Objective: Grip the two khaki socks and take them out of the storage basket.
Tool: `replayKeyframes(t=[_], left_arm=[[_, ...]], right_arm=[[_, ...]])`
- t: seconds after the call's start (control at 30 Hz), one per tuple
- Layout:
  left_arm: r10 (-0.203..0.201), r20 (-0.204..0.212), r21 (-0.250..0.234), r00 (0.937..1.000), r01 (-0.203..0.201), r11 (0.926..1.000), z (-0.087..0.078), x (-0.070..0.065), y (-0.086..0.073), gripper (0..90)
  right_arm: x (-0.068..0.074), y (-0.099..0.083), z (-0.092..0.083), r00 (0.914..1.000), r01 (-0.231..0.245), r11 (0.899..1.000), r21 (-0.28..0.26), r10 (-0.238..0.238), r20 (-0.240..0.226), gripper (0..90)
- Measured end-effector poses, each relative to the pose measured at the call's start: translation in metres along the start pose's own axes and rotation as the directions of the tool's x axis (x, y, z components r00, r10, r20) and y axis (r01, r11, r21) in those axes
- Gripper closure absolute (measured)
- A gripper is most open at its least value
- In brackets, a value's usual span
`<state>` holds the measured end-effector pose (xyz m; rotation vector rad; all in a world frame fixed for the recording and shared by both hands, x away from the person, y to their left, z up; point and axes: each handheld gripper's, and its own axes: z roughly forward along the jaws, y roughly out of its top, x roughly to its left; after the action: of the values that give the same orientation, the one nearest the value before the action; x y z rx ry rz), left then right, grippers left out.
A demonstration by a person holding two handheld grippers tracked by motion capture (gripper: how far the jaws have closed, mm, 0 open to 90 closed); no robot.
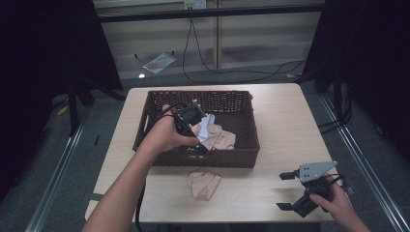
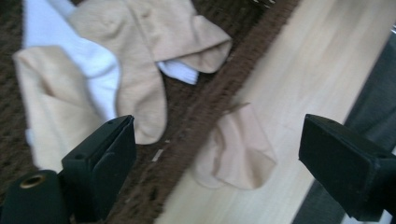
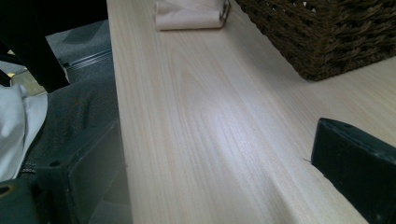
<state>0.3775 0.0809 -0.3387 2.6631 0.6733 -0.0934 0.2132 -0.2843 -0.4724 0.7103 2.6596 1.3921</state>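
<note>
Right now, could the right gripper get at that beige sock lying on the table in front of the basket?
Probably yes. The right gripper is open, and bare table lies between it and the beige sock. The basket sits behind the sock, not in the way.

My left forearm reaches in from the bottom edge, its hand wrapped around the left tongs (image 1: 196, 126), which tip forward and down with jaws spread wide and nothing between them. My right hand (image 1: 333, 200) sits low at the near right, gripping the right tongs (image 1: 286, 191), which point left, jaws wide apart and empty.
</note>
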Motion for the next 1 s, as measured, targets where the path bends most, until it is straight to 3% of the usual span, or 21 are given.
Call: replayKeyframes(t=[0.1,1.0], left_arm=[[-0.025,-0.007,-0.016,0.9997,0.024,0.9996,0.000,0.009,0.000,10.5],[-0.106,-0.064,-0.017,0.9923,0.105,0.9943,0.029,0.060,0.004,9.5]], right_arm=[[0.000,0.000,0.000,1.0000,0.000,1.000,-0.001,0.000,-0.004,1.5],[-0.001,0.000,0.001,1.0000,0.005,1.000,0.000,-0.005,-0.004,1.4]])
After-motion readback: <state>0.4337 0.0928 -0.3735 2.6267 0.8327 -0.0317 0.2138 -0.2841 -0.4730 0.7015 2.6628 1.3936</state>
